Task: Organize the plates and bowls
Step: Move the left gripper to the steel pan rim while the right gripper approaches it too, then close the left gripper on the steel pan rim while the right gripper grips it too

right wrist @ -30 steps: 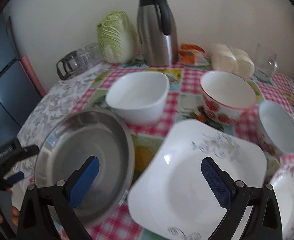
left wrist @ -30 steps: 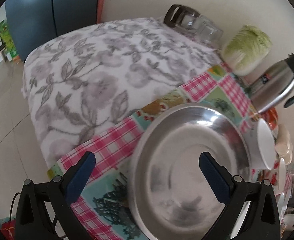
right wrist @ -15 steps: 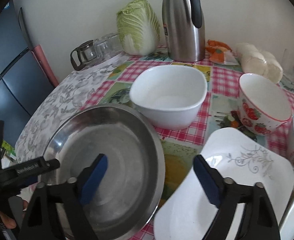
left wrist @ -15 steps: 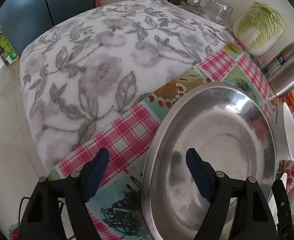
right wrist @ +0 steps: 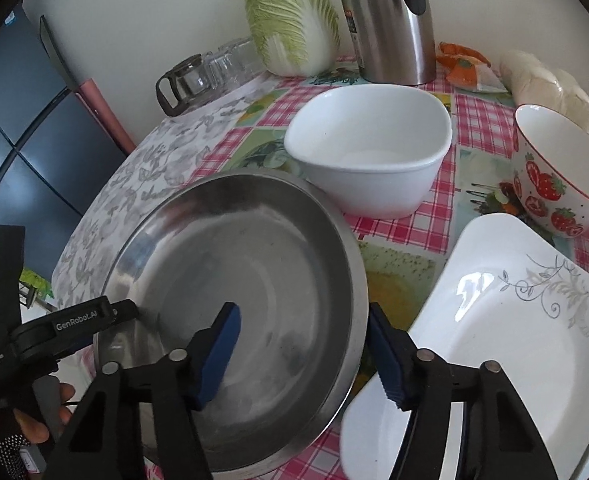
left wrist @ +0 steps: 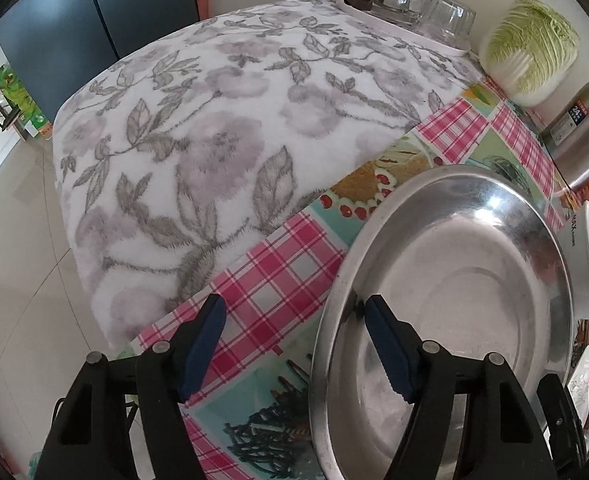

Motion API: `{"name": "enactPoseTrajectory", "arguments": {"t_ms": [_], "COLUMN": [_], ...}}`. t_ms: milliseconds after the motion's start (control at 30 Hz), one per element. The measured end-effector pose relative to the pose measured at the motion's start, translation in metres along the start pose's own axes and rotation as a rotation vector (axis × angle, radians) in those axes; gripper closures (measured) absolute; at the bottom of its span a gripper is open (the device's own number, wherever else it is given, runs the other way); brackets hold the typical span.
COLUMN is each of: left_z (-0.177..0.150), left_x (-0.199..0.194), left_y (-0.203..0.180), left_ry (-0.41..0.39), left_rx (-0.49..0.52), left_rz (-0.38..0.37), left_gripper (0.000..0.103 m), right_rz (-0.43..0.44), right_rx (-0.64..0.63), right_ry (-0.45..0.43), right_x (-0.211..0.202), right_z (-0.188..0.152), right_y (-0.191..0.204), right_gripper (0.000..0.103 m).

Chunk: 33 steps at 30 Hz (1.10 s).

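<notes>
A large steel plate (left wrist: 462, 304) lies at the table's front left; it also shows in the right wrist view (right wrist: 254, 280). My left gripper (left wrist: 294, 344) is open and straddles the plate's left rim, one finger inside, one outside. My right gripper (right wrist: 302, 360) is open and straddles the plate's right rim the same way. A white square plate (right wrist: 494, 340) lies right of the steel plate. A white square bowl (right wrist: 370, 152) stands behind it. A strawberry bowl (right wrist: 554, 176) stands at the right.
A steel thermos jug (right wrist: 390, 20), a cabbage (right wrist: 294, 20) and glass cups with a glass pot (right wrist: 202, 76) stand along the wall. A floral cloth (left wrist: 214, 140) covers the table's left part. A dark cabinet (right wrist: 14, 140) stands at the left.
Both grippers have narrowed their opening and moved onto the steel plate's opposite rims. The right gripper shifted left from over the white plate.
</notes>
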<state>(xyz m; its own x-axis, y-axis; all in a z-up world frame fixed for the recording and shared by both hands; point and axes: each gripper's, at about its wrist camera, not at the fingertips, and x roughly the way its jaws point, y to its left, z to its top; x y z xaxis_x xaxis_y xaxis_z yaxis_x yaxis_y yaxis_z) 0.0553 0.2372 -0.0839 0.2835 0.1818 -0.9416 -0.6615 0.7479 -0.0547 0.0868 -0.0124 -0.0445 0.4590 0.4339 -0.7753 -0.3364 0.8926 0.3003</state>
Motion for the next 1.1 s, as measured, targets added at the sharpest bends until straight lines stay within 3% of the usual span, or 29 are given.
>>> {"name": "enactPoseTrajectory", "arguments": {"t_ms": [267, 367, 500, 1100], "left_z": [0.000, 0.000, 0.000, -0.003], "left_x": [-0.005, -0.008, -0.011, -0.021], "left_y": [0.011, 0.013, 0.018, 0.028], "left_ry": [-0.030, -0.044, -0.048, -0.053], "left_rx": [-0.025, -0.024, -0.045, -0.093], "left_rz": [-0.016, -0.029, -0.094, -0.122], "left_gripper": [0.040, 0.055, 0.076, 0.076], "right_rz": [-0.012, -0.014, -0.022, -0.022], "right_rx": [0.031, 0.030, 0.010, -0.026], "right_ry": [0.012, 0.033, 0.034, 0.010], "right_x": [-0.001, 0.004, 0.004, -0.018], "right_z": [-0.004, -0.007, -0.011, -0.011], "right_y": [-0.005, -0.005, -0.002, 0.012], "right_gripper": [0.075, 0.084, 0.087, 0.087]}}
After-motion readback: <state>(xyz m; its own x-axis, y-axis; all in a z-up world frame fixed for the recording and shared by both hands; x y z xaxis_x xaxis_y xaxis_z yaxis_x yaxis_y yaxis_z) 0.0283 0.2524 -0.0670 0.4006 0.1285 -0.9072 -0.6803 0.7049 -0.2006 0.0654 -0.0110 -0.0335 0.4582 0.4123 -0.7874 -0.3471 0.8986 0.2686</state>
